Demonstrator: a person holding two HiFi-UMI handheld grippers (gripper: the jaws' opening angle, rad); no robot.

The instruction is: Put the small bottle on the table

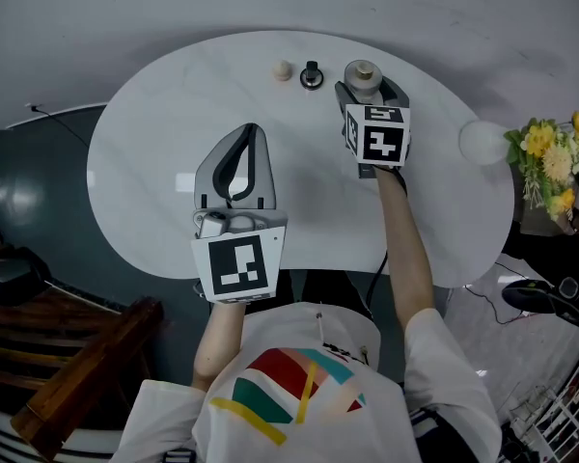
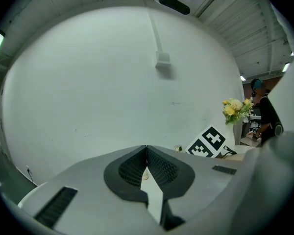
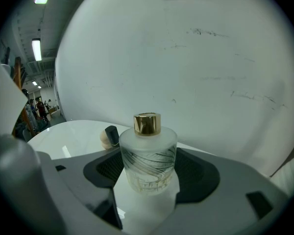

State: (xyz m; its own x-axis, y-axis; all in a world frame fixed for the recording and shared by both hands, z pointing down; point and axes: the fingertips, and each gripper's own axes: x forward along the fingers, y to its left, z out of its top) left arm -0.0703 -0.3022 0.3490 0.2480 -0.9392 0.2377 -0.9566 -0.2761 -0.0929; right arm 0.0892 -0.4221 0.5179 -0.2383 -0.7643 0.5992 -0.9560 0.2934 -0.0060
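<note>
The small frosted-glass bottle (image 1: 363, 75) with a gold cap stands upright on the white table (image 1: 174, 114) at its far side. In the right gripper view the bottle (image 3: 148, 160) rests on the tabletop with its reflection beneath it. My right gripper (image 1: 370, 85) is open, one jaw on each side of the bottle and close to its walls; its pads (image 3: 105, 166) flank the glass. My left gripper (image 1: 251, 131) hovers over the table's middle, shut and empty, its pads (image 2: 159, 169) pressed together at the tips.
A small beige ball (image 1: 283, 69) and a black knob-like piece (image 1: 312, 75) lie left of the bottle. A white vase with yellow flowers (image 1: 545, 152) stands at the table's right edge. Wooden furniture (image 1: 77, 374) sits on the floor at lower left.
</note>
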